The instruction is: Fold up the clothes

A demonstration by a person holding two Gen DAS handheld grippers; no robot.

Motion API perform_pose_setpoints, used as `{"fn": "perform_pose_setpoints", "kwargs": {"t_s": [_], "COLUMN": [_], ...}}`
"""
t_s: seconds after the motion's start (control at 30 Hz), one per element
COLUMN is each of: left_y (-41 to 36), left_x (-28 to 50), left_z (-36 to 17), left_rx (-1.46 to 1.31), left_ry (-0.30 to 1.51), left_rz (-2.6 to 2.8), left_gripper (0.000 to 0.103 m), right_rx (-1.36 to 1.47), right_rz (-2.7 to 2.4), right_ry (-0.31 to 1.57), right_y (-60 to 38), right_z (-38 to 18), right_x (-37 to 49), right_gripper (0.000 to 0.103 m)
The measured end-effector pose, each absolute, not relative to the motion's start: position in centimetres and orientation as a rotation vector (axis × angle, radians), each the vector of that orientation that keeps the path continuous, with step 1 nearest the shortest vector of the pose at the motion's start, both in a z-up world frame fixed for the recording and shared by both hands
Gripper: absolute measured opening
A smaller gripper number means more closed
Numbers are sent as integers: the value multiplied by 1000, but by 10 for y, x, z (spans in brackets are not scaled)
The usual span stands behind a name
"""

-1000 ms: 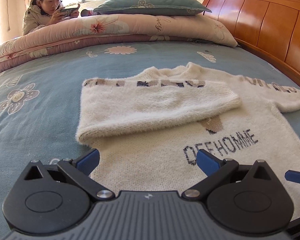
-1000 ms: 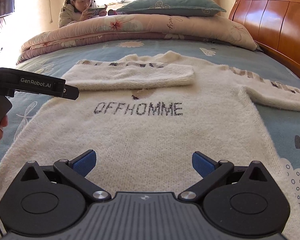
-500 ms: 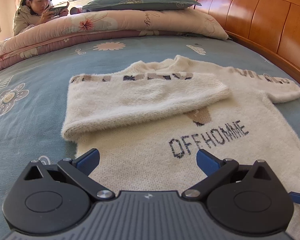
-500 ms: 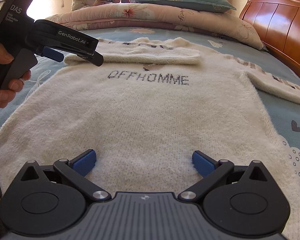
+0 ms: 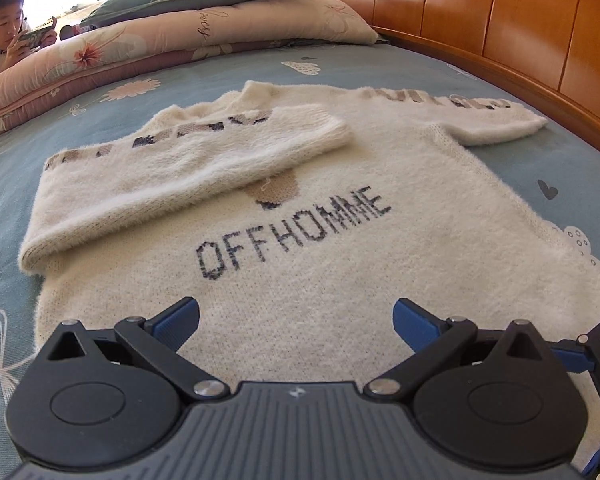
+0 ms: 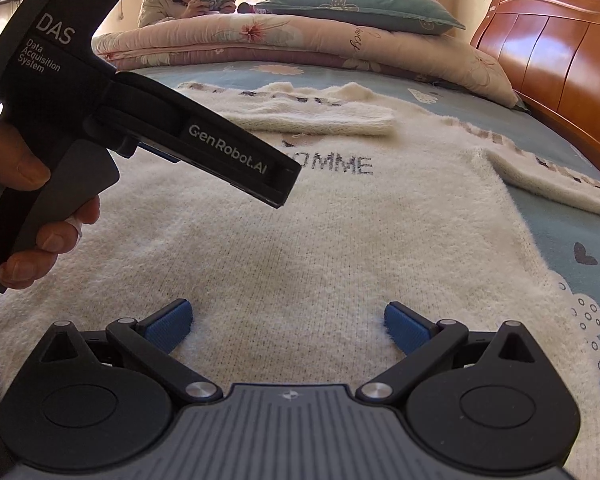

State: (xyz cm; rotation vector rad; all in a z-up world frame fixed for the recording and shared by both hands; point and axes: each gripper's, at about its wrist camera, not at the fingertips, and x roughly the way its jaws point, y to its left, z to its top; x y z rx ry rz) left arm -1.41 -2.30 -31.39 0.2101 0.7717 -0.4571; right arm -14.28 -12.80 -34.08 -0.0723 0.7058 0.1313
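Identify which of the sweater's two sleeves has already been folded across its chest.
The sleeve on the side away from the headboard: it lies doubled over the sweater above the lettering. The other sleeve stretches out flat toward the wooden headboard.

Two fisheye views, each from a handheld gripper, look low and close along a fluffy cream knitted sweater [image 5: 340, 248] on a blue flowered bed [image 5: 16, 168]. The right view sits beside the left; both share the sweater [image 6: 300, 248] and a reddish wooden headboard [image 6: 548, 56].

Left gripper [image 5: 296, 314] at 6 o'clock, jaws wide apart over sweater [image 5: 340, 248] hem. One sleeve [image 5: 180, 168] folded across chest toward 10 o'clock; other sleeve [image 5: 480, 120] flat toward 2 o'clock, near headboard [image 5: 500, 20].
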Motion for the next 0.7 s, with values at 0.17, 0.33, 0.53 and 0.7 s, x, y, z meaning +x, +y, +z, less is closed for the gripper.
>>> {"fn": "perform_pose_setpoints", "kwargs": {"t_s": [0.17,0.33,0.53,0.7], "left_y": [-21,-15,-11,-8], "left_x": [-9,-6,-3,-2], "left_z": [-322,-321,-320,-319], "left_rx": [155,99,67,65], "left_ry": [835,852,862,859], "left_rz": [-463,-475,-483,-479], "left_gripper": [102,102,102,102], "right_rx": [-70,-69,-70,-67], "right_rz": [121,119,110,98], "right_ry": [704,707,705,717], "right_y": [-127,-127,-126,-125], "right_z": [-341,-341,-340,-339], "right_x": [-144,-145,-146,-144], "right_gripper": [103,103,103,103]}}
